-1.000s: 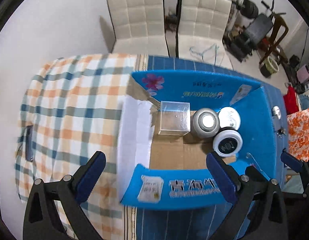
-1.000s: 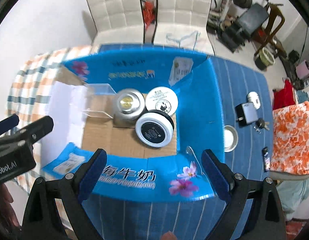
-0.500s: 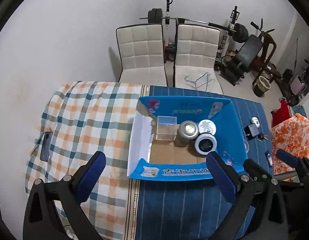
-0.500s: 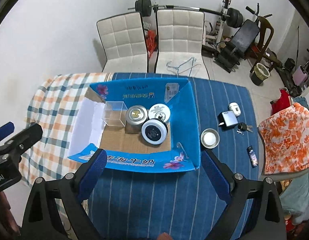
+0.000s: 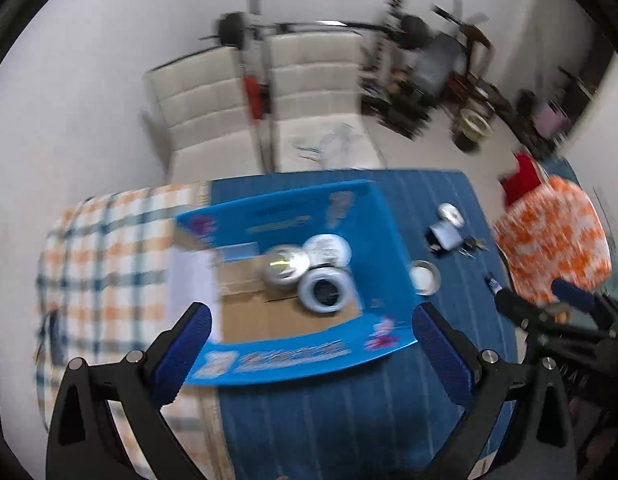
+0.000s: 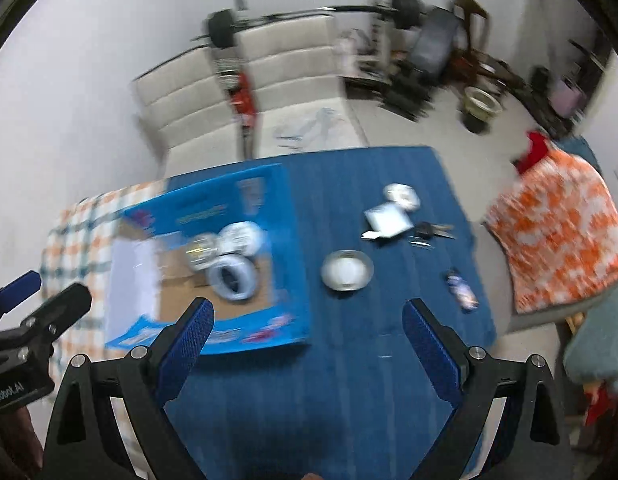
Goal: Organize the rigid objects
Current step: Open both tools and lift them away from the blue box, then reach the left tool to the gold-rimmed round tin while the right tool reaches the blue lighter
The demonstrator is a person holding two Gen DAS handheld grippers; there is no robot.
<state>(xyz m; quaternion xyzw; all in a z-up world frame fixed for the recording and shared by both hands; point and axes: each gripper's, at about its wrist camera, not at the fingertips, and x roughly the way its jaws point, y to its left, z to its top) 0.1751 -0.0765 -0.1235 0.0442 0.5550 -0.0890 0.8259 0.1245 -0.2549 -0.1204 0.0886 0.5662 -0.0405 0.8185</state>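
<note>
Your left gripper (image 5: 309, 344) and your right gripper (image 6: 307, 336) both gape wide, holding nothing. At frame centre of the left view sits the blue box (image 5: 293, 352) with what look like three round tins (image 5: 323, 290) inside (blurred). A small metal dish (image 6: 346, 270) lies beside it on the blue cloth (image 6: 349, 380).

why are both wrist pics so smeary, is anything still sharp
Left wrist view: motion blur streaks the blue box, its round tins and the chairs; only the left gripper, open, stays crisp. Right wrist view: the same smear over the small metal dish and keys, with the open right gripper sharp. Fisheye bends the table edges in both.
</note>
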